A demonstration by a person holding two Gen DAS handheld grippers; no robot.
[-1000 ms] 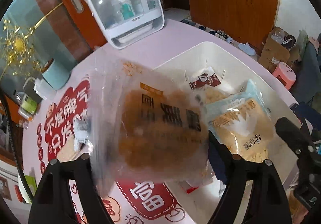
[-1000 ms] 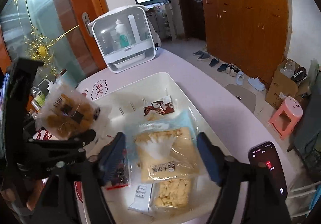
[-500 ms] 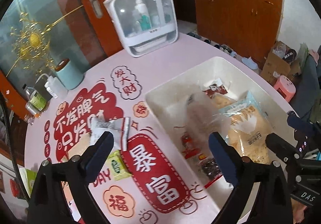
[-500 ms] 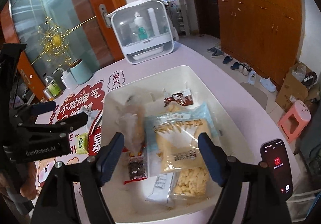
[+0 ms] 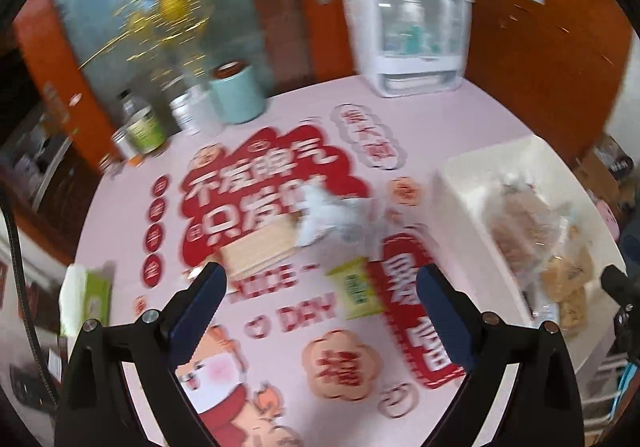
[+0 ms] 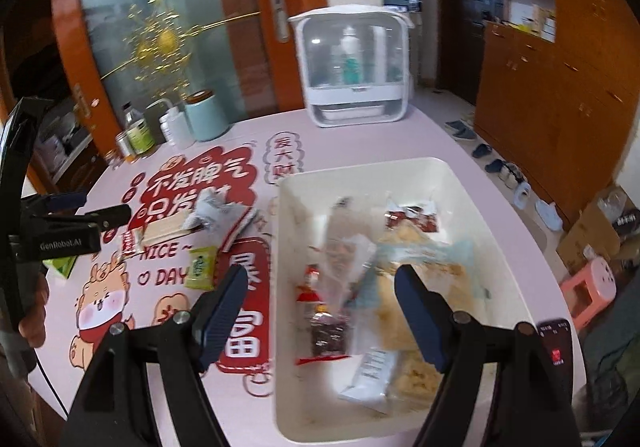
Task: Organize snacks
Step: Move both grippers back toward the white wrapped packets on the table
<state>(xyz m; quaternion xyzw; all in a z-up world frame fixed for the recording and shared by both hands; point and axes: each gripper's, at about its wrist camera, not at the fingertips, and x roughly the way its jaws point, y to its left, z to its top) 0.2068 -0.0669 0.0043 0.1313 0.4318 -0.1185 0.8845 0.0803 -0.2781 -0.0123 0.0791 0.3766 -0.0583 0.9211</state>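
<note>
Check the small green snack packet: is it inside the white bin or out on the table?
Out. The small green snack packet lies flat on the pink table, left of the white bin, apart from its wall.

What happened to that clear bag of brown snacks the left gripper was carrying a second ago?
The left gripper let it go, its jaws opening, and swung away over the mat. The clear bag now lies in the white bin. The right gripper stayed open and empty.
</note>
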